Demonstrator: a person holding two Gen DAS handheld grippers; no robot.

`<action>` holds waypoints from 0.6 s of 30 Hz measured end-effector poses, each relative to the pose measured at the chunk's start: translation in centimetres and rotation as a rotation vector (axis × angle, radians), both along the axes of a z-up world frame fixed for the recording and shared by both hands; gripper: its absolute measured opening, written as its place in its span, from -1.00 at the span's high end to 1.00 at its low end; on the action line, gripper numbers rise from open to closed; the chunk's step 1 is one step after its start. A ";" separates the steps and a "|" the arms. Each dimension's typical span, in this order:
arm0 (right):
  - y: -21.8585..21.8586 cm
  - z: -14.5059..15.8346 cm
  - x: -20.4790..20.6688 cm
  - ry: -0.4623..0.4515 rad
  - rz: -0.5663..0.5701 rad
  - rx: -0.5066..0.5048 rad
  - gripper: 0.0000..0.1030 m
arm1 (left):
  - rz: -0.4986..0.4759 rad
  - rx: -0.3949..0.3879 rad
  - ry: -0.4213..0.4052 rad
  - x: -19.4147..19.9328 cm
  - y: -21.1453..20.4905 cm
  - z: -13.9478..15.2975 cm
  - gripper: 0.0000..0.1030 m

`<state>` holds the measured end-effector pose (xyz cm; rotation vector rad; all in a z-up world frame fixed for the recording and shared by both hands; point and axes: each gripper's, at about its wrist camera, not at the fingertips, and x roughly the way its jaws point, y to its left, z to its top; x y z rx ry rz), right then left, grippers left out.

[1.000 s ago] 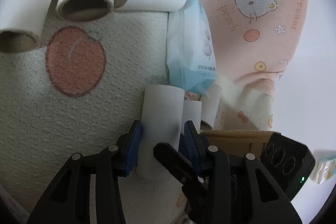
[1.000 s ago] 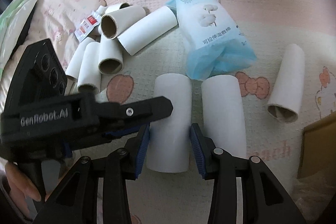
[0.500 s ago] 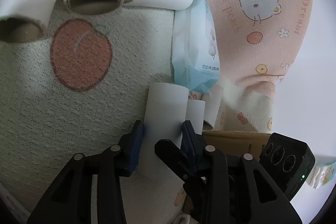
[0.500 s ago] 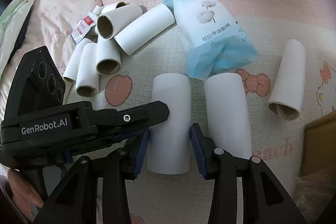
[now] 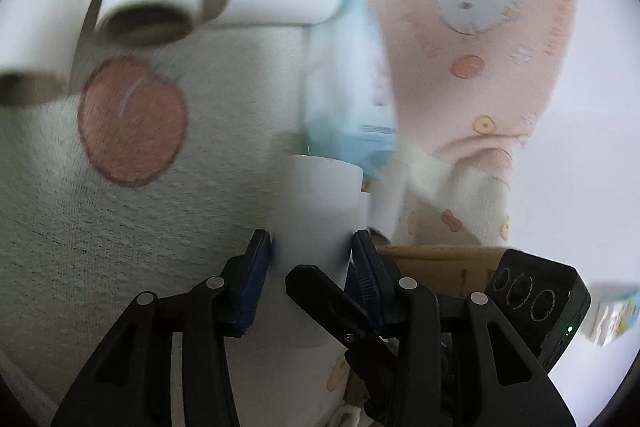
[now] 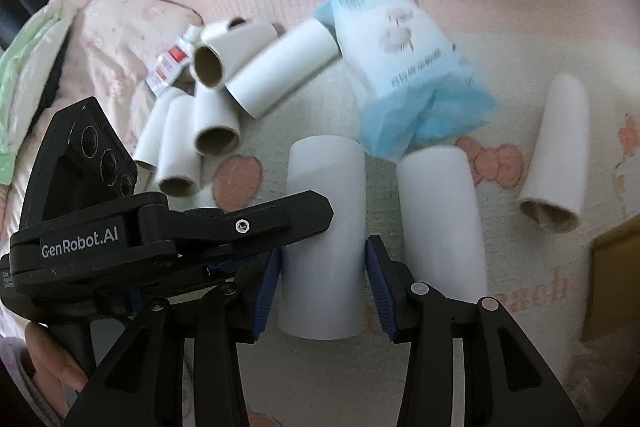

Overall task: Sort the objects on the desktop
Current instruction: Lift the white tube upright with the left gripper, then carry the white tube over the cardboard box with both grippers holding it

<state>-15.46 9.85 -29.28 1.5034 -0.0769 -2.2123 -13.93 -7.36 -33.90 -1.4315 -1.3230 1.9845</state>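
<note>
In the left wrist view, our left hand-held gripper [image 5: 310, 251] straddles a white tube [image 5: 318, 205] on the blanket [image 5: 120, 247]; its jaws are opening, pads at the tube's sides. In the right wrist view, our right hand-held gripper [image 6: 322, 277] straddles the same tube [image 6: 324, 239], jaws opening, a gap beside one pad. The tube's long axis runs straight ahead.

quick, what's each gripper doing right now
left gripper: closed on the white paper tube, jaws opening
right gripper: open around the same tube, jaws opening
</note>
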 end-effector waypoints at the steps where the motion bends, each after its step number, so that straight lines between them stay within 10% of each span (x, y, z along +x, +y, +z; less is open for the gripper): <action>1: -0.1 0.7 0.3 0.019 0.001 -0.002 0.21 | -0.009 -0.008 0.021 0.1 0.0 0.8 0.09; 18: 3.4 13.0 5.6 0.301 -0.083 -0.090 0.21 | -0.098 -0.061 0.232 1.8 2.9 14.5 0.09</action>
